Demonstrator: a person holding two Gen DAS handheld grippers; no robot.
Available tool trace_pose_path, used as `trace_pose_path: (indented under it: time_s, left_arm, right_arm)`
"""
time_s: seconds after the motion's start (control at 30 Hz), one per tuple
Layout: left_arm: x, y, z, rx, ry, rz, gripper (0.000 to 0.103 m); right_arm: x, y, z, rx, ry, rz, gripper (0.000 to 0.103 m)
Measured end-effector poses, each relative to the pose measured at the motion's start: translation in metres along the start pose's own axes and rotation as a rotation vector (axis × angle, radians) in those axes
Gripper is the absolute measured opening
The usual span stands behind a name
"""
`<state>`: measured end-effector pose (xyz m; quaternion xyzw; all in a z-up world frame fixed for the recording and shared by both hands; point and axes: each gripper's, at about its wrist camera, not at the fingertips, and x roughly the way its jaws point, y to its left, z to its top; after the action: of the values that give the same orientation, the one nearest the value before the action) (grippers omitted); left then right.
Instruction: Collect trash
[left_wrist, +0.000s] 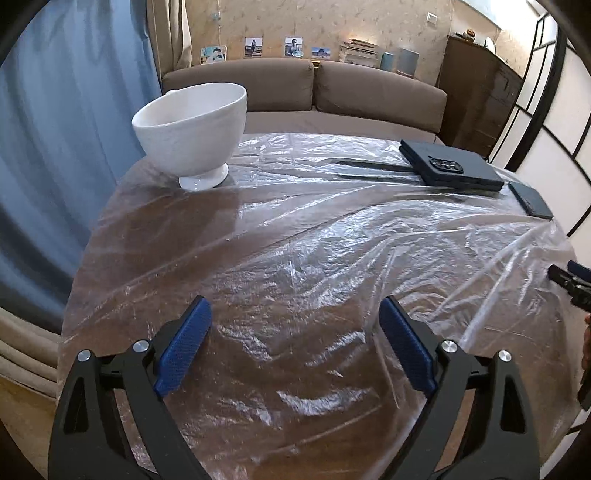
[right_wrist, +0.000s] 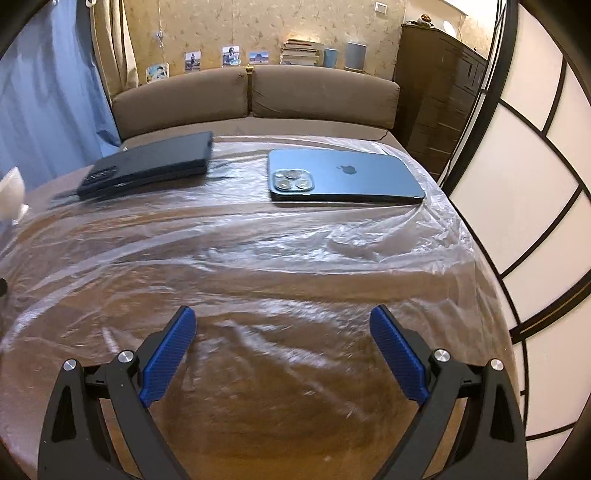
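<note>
Round table under crinkled clear plastic sheet (left_wrist: 314, 236), the likely trash, still spread beneath white bowl (left_wrist: 192, 129) and blue iPhone (right_wrist: 343, 177); left gripper (left_wrist: 295, 343) and right gripper (right_wrist: 282, 347) both spread wide, empty; collection apparently not begun.

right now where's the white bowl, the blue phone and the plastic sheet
white bowl (left_wrist: 192, 133), left wrist view, outer wall
blue phone (right_wrist: 351, 177), right wrist view, back panel
plastic sheet (right_wrist: 258, 240), right wrist view, wrinkled bare middle

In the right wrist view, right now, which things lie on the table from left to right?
white bowl at the left edge → dark folded phone → blue phone, all on the clear plastic sheet.
</note>
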<state>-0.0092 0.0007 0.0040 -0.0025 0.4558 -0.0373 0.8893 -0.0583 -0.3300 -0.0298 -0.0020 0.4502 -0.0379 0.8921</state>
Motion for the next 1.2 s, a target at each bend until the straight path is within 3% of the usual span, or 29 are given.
trace_pose_path:
  time_s: [0.1,1.2]
  left_arm:
    - [0.0038,-0.0045,-0.0001,0.019,0.016,0.035,0.101]
    - [0.0078,-0.0027,0.0027,0.017,0.019,0.034,0.102]
  right_arm:
    - [0.0059,-0.0068,0.0023,0.024,0.007,0.011,0.098]
    - [0.0077,-0.008,0.0014,0.031,0.012,0.018,0.099]
